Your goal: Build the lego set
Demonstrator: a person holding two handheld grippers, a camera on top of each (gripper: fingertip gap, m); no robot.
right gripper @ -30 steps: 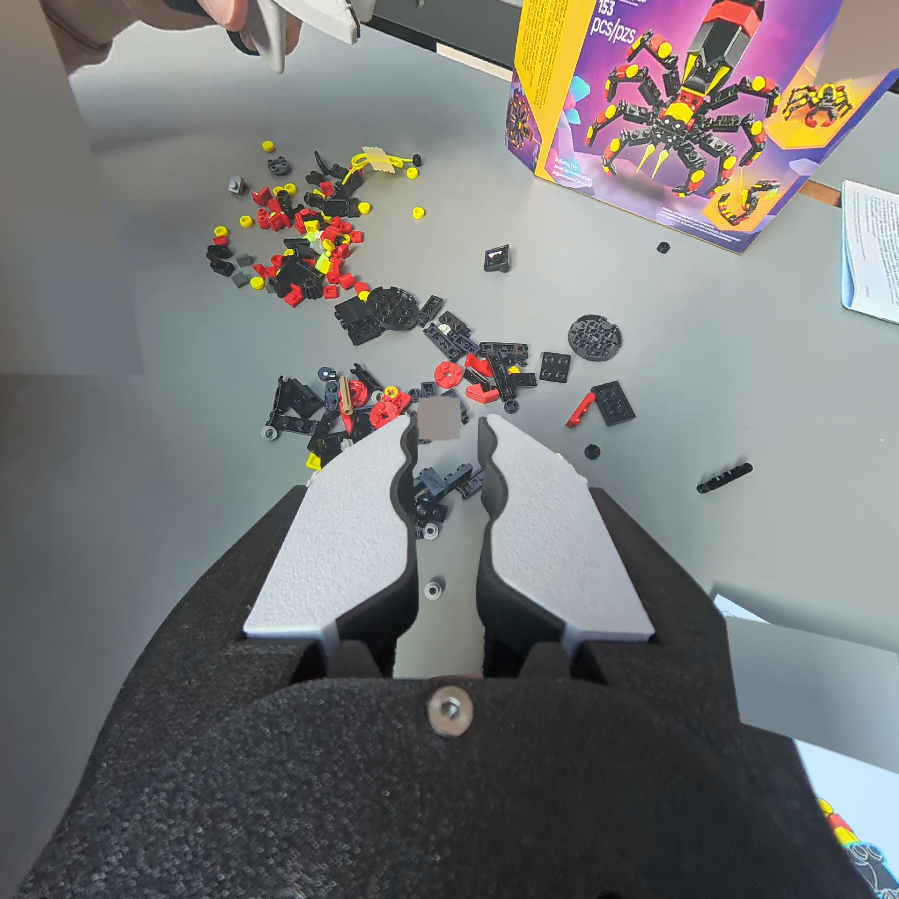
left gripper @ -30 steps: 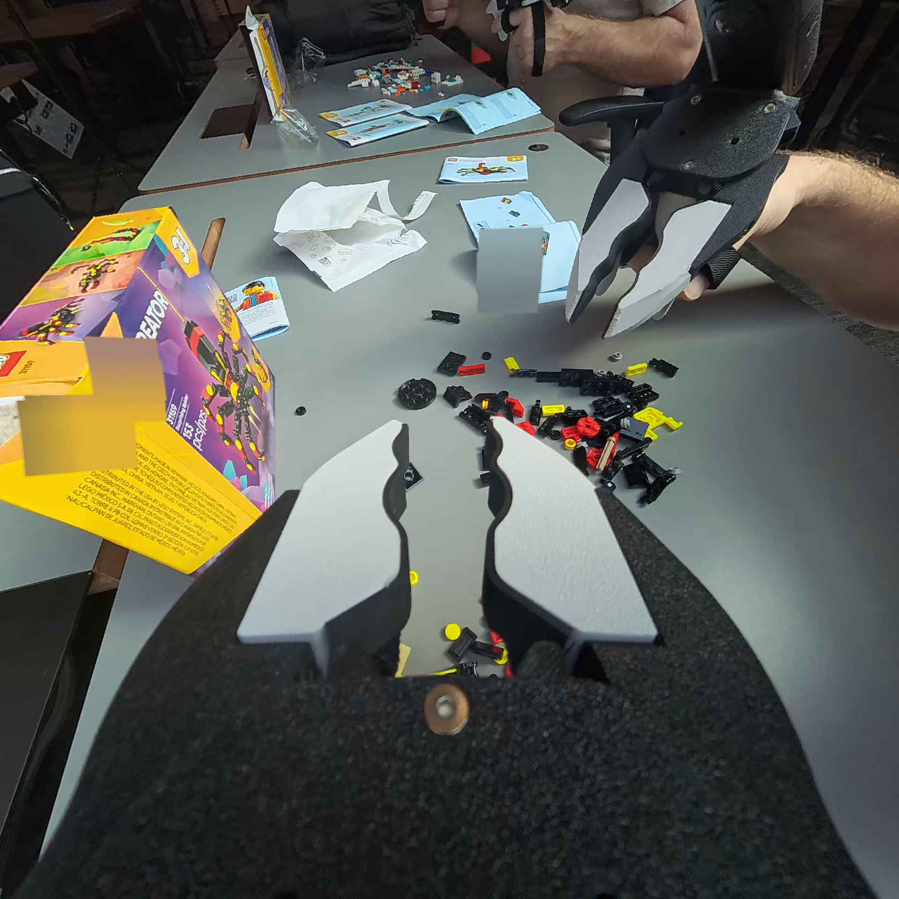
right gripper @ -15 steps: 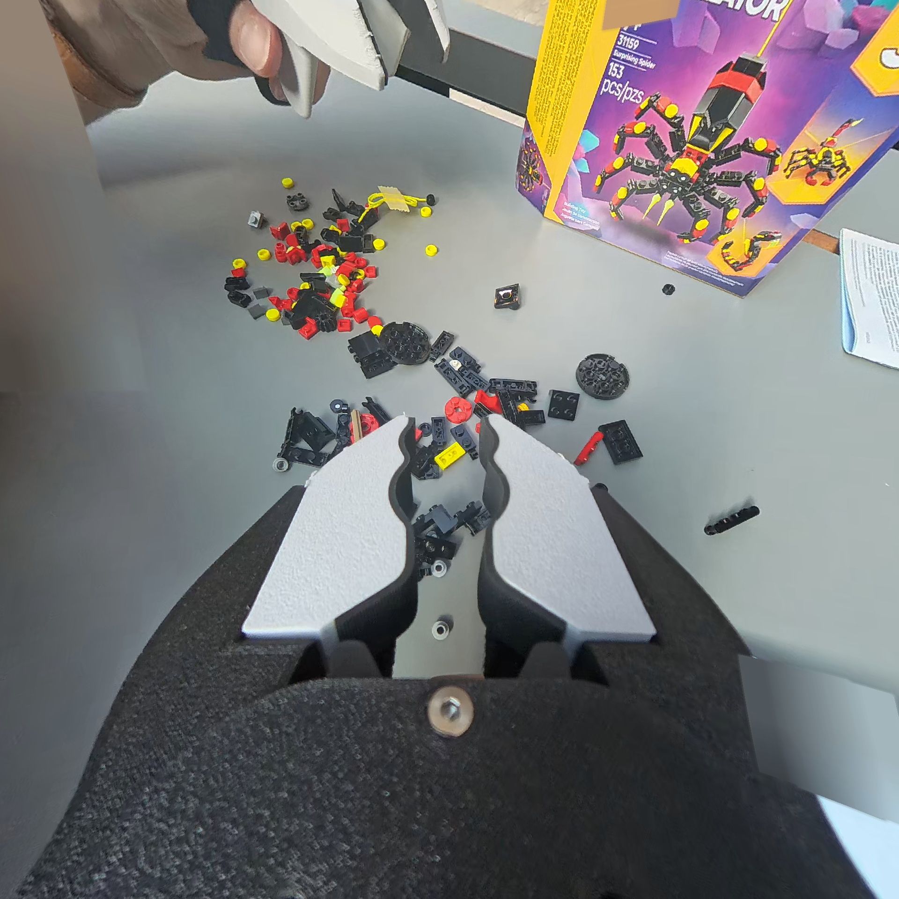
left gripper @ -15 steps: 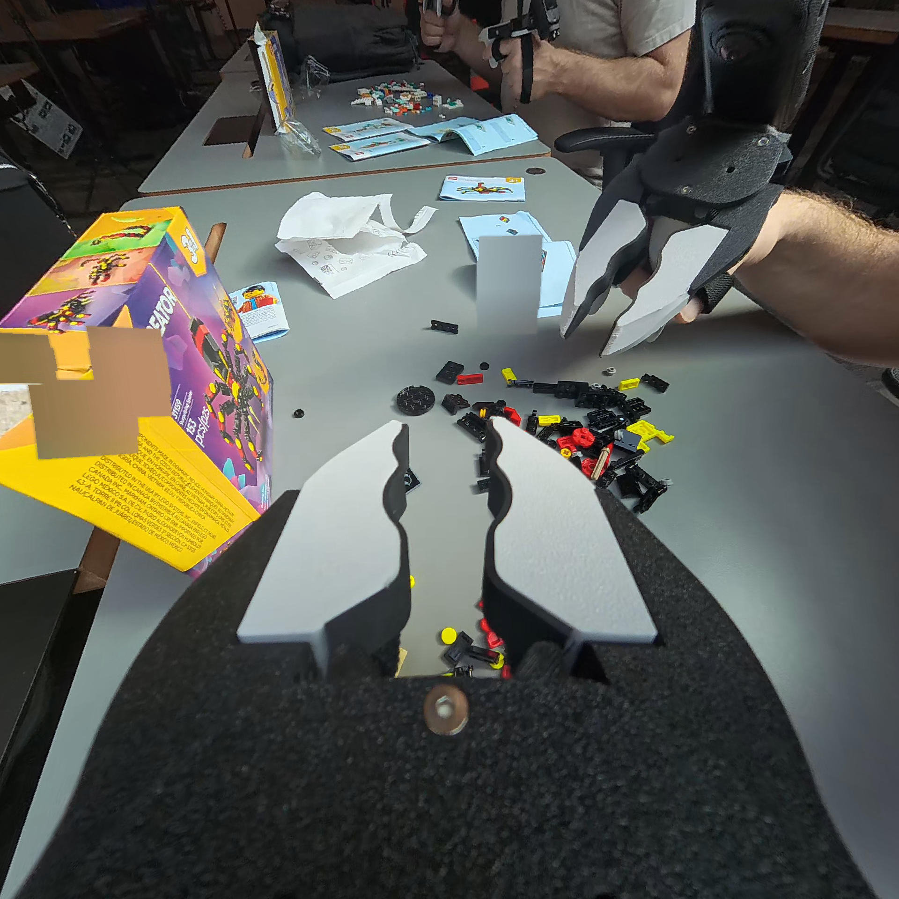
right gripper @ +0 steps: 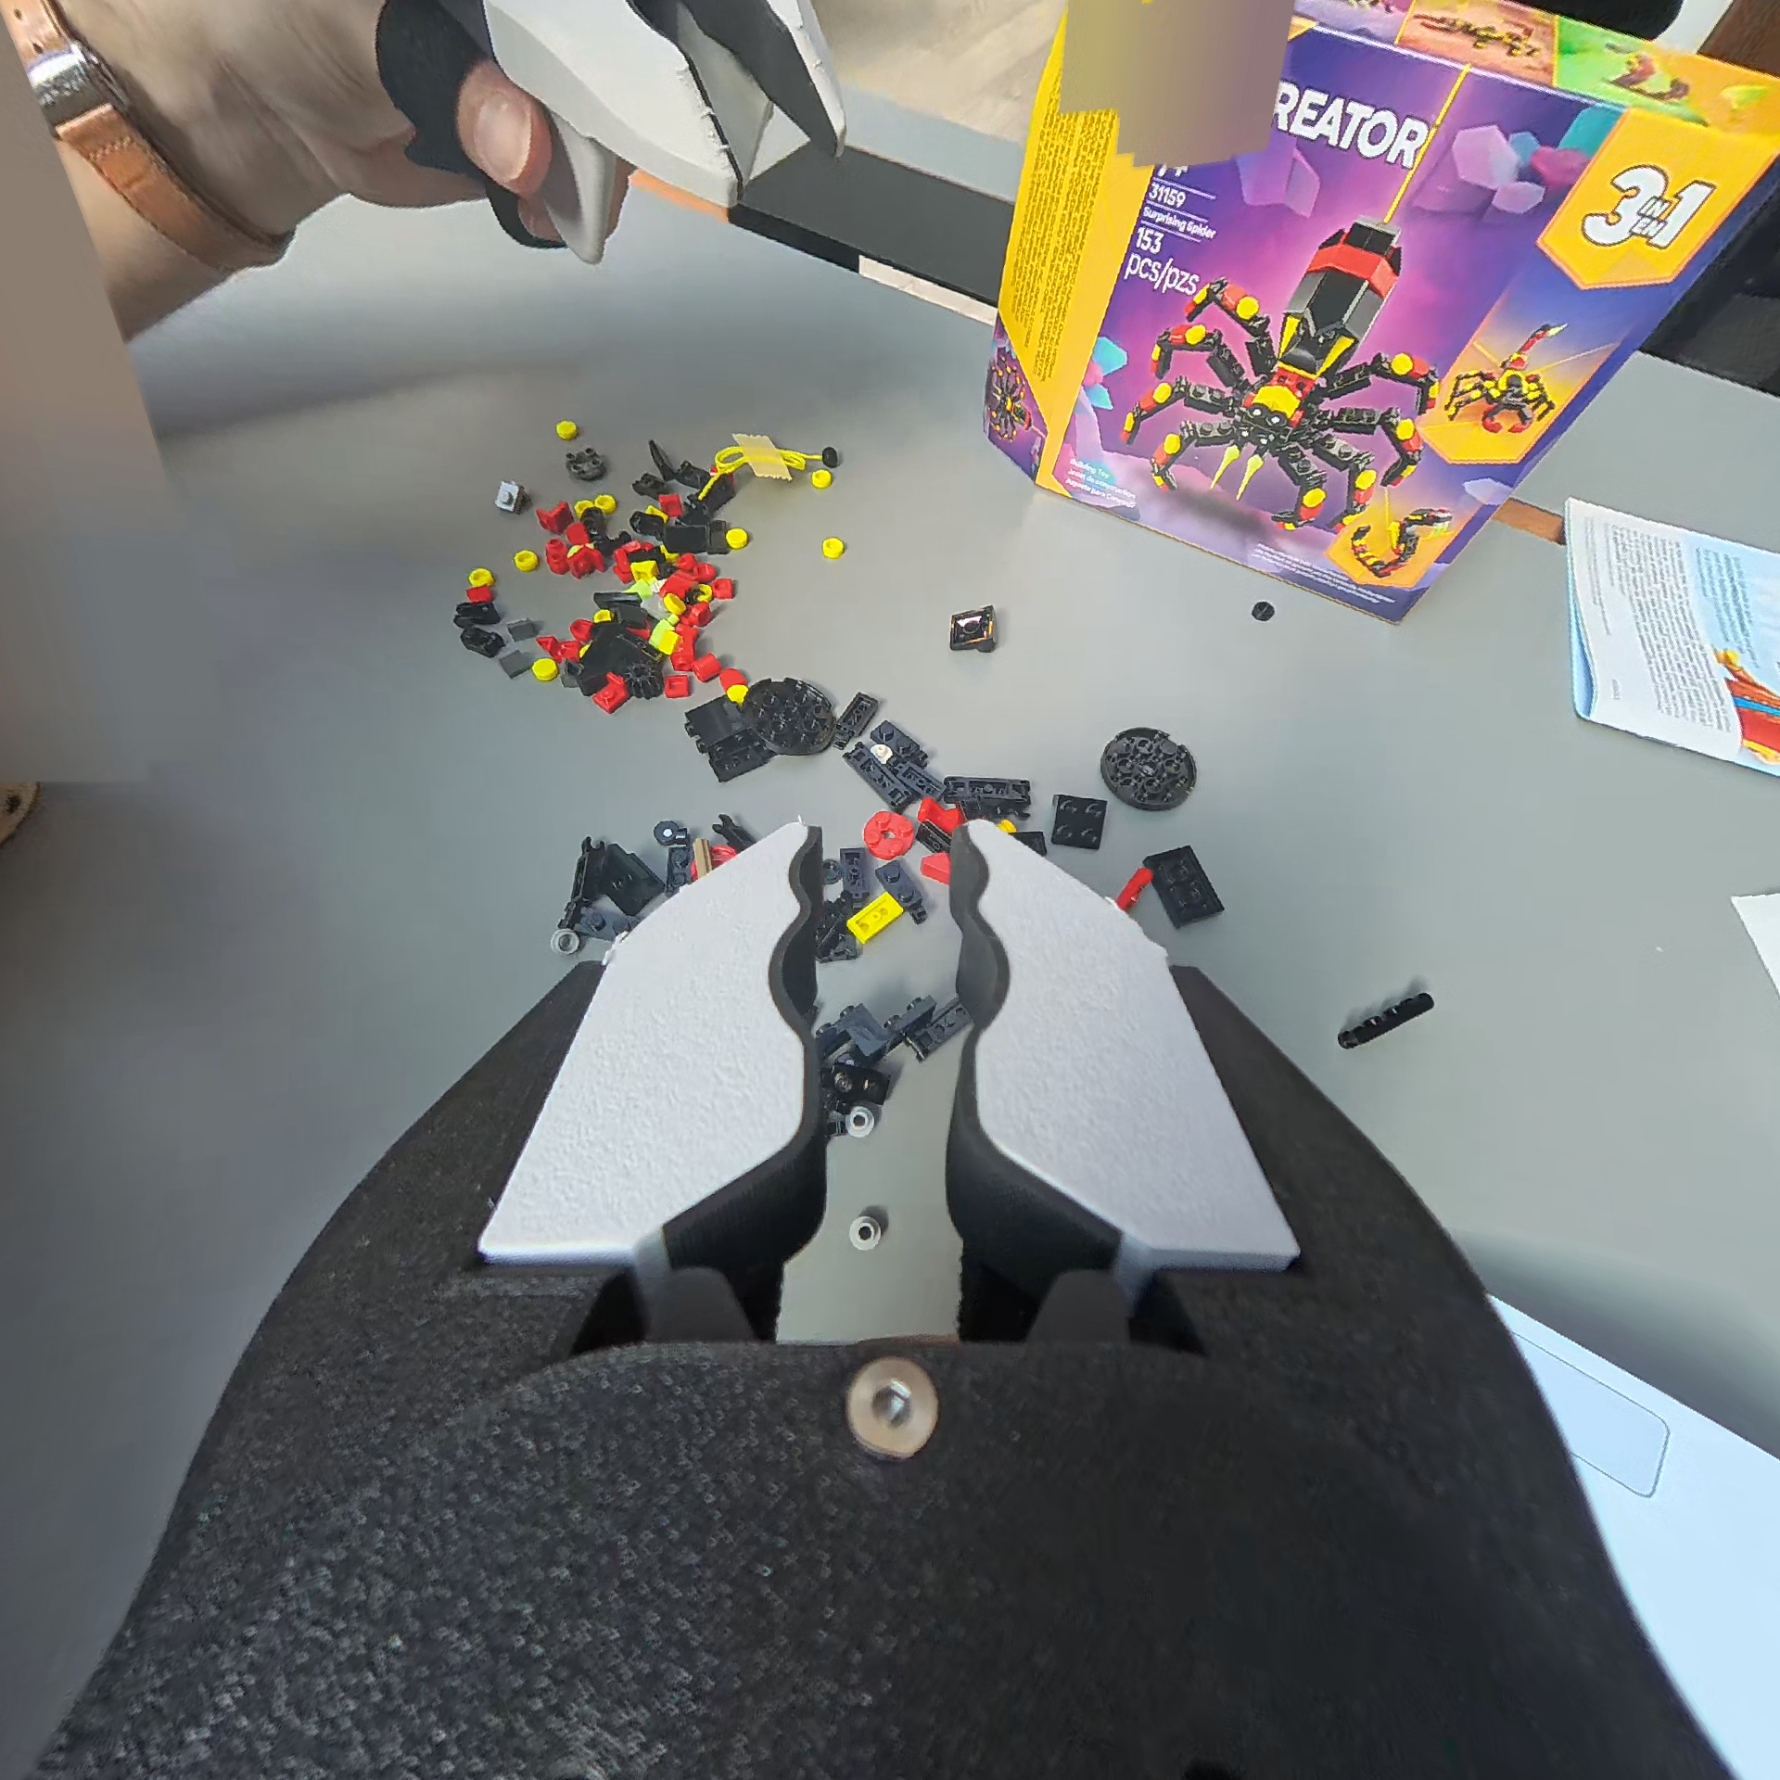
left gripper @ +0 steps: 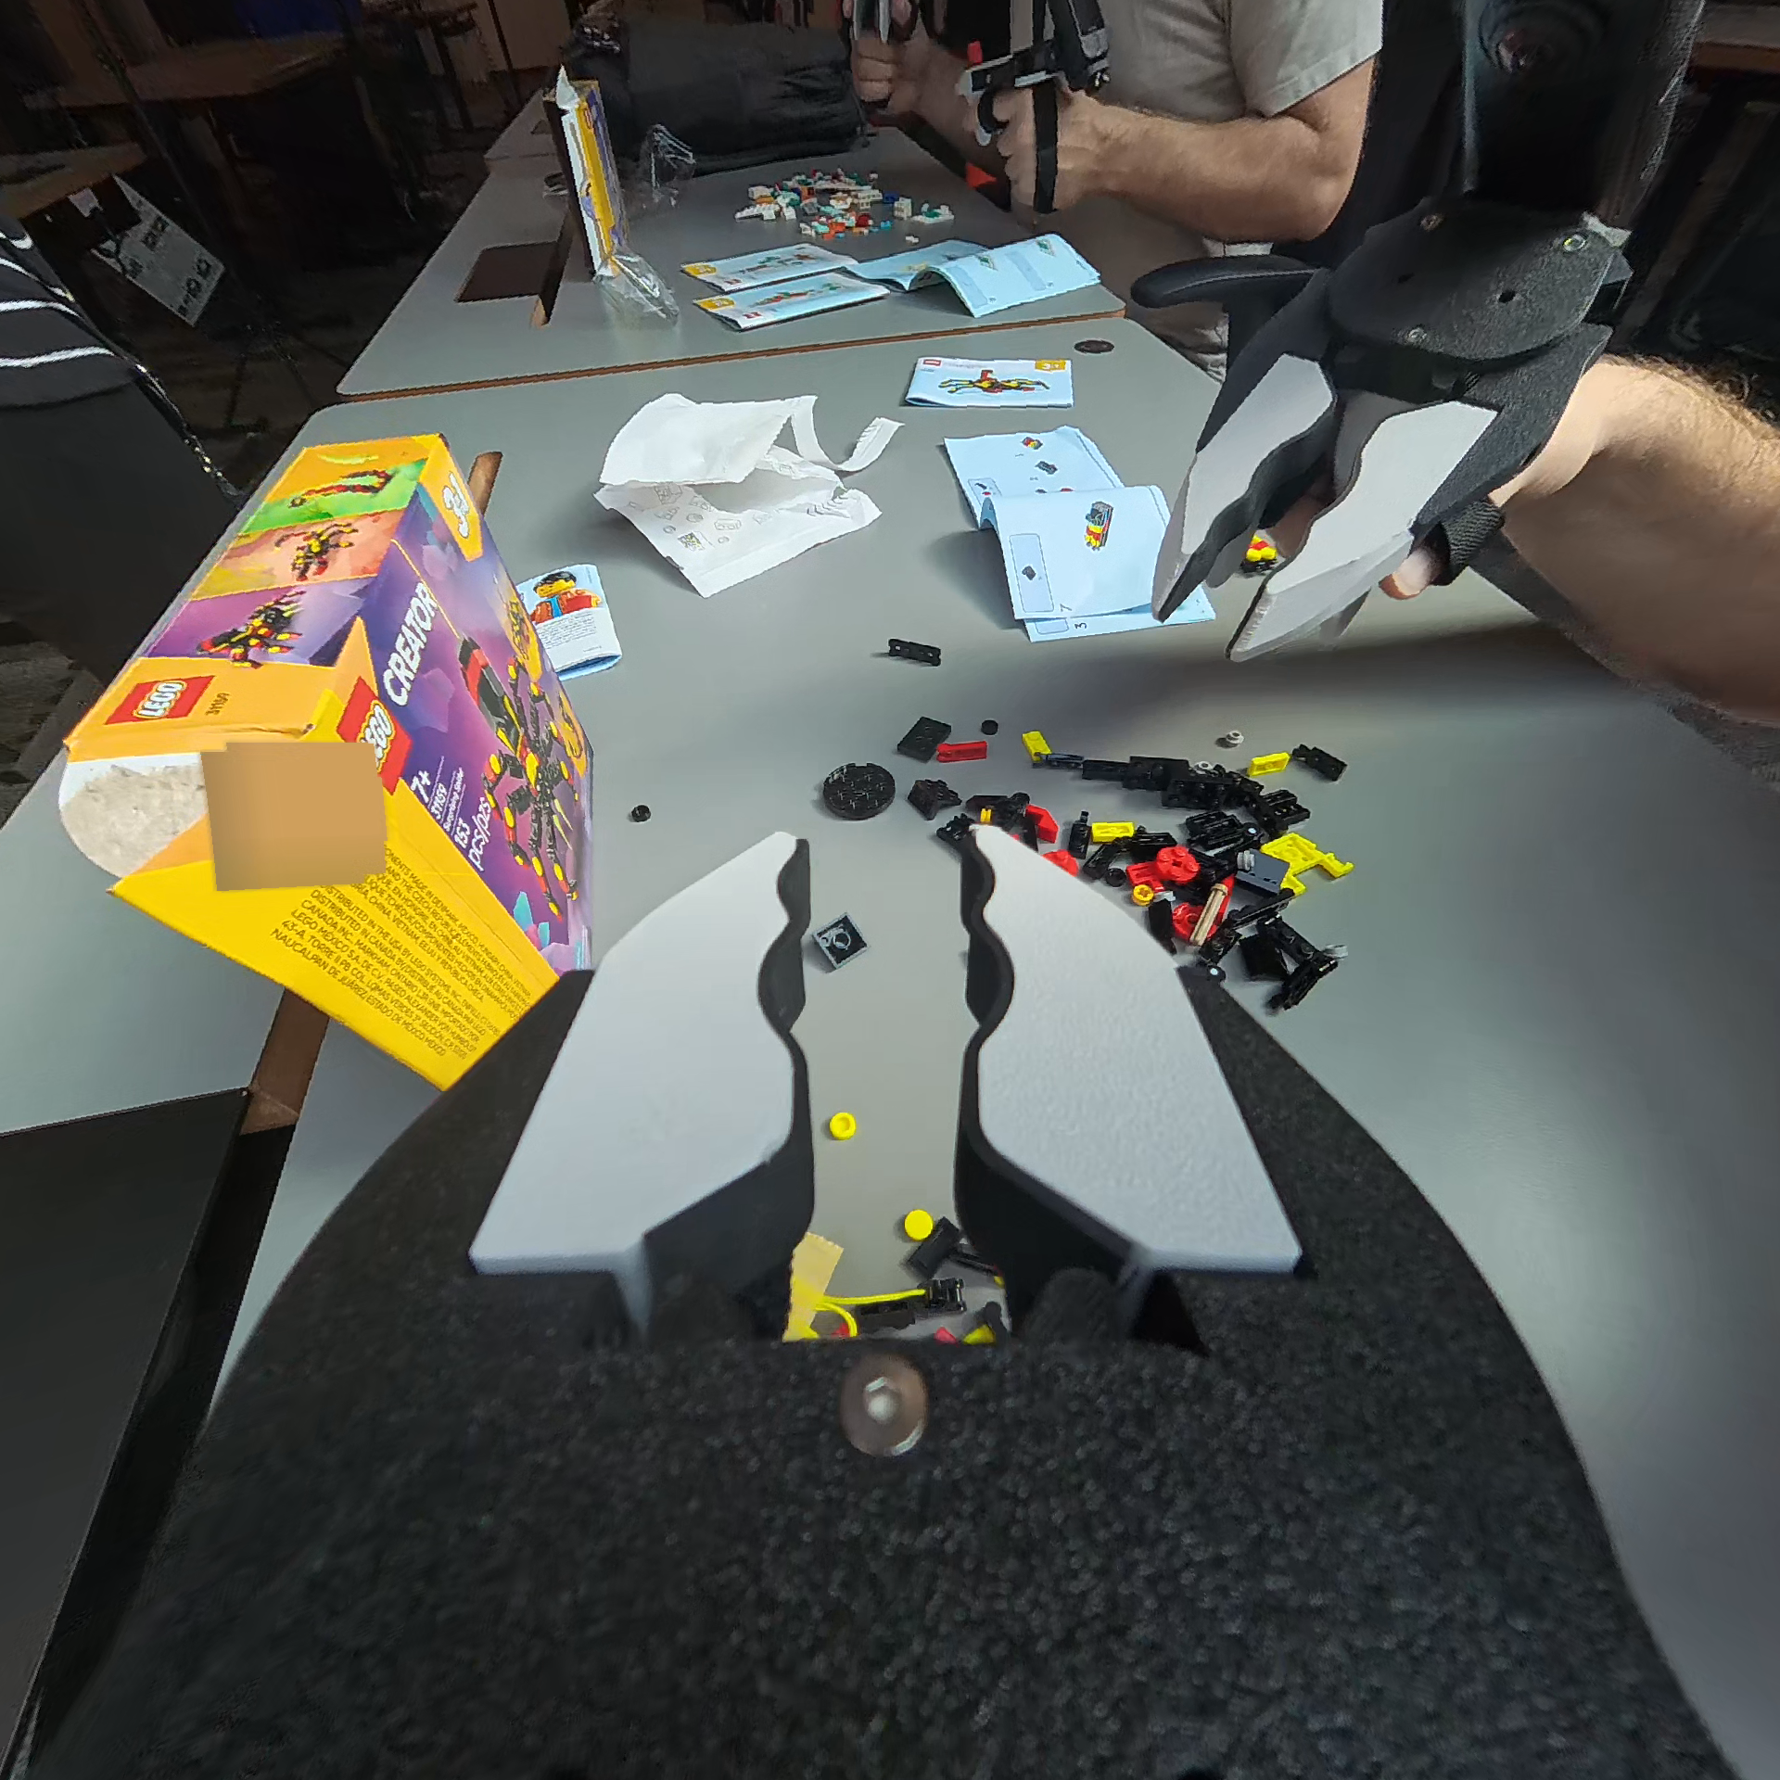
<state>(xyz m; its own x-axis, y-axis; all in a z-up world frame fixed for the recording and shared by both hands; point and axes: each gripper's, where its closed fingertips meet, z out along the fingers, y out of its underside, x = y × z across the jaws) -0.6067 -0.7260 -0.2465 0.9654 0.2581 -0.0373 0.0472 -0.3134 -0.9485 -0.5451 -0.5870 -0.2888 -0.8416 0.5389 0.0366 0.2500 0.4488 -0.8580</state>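
Note:
Many small black, red and yellow lego pieces [left gripper: 1165, 838] lie scattered on the grey table [left gripper: 1541, 1011]; they also show in the right wrist view [right gripper: 674, 616]. My left gripper [left gripper: 881, 848] is open and empty, above the table near a small black tile [left gripper: 838, 942]. My right gripper [right gripper: 881, 833] is open and empty, hovering over a cluster of pieces with a yellow plate [right gripper: 875, 915] between its fingers. It also shows in the left wrist view [left gripper: 1243, 616], raised above the open instruction booklet [left gripper: 1069, 530]. The left gripper shows at the top of the right wrist view [right gripper: 674, 183].
The lego set box [left gripper: 376, 732] lies on the left; it also shows in the right wrist view [right gripper: 1348, 318]. A torn white paper bag [left gripper: 732, 491], a leaflet [left gripper: 573, 616] and a second booklet [left gripper: 992, 382] lie behind. Another person works at the far table [left gripper: 674, 318]. Between my left fingertips and the small black tile [left gripper: 838, 942] there is roughly 12 cm. It is also in sight in the right wrist view [right gripper: 968, 620].
Both grippers have lifted and pulled back from the pile, so the pieces look farther away. Both stay open and empty.

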